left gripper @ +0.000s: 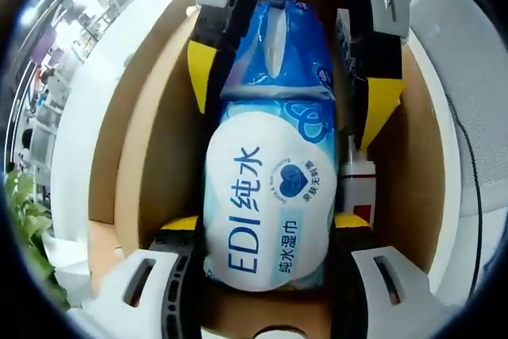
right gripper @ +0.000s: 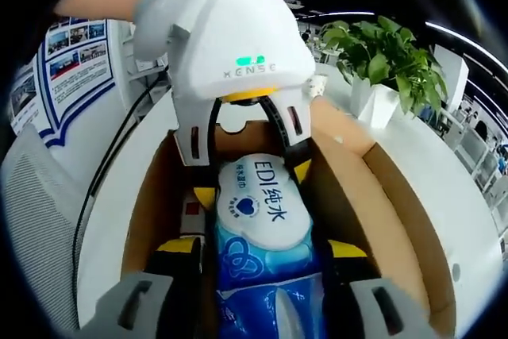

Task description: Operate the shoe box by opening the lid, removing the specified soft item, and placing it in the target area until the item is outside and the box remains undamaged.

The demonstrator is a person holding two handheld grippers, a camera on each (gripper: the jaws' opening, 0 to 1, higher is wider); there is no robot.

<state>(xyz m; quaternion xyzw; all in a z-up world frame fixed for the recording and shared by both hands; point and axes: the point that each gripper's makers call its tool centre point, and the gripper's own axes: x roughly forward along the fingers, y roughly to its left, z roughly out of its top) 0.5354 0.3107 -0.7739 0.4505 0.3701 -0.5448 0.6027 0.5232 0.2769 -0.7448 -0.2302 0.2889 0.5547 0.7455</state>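
An open cardboard box point(left gripper: 151, 140) sits on a white table point(right gripper: 119, 220), its brown walls rising on both sides. Inside it lies a blue and white pack of wet wipes point(left gripper: 270, 196), held at both ends. The left gripper point(left gripper: 270, 232) has its jaws closed against the sides of the pack's white-labelled end. The right gripper point(right gripper: 266, 256) clamps the blue end. A potted plant point(right gripper: 389, 57) stands on the table beyond the box.
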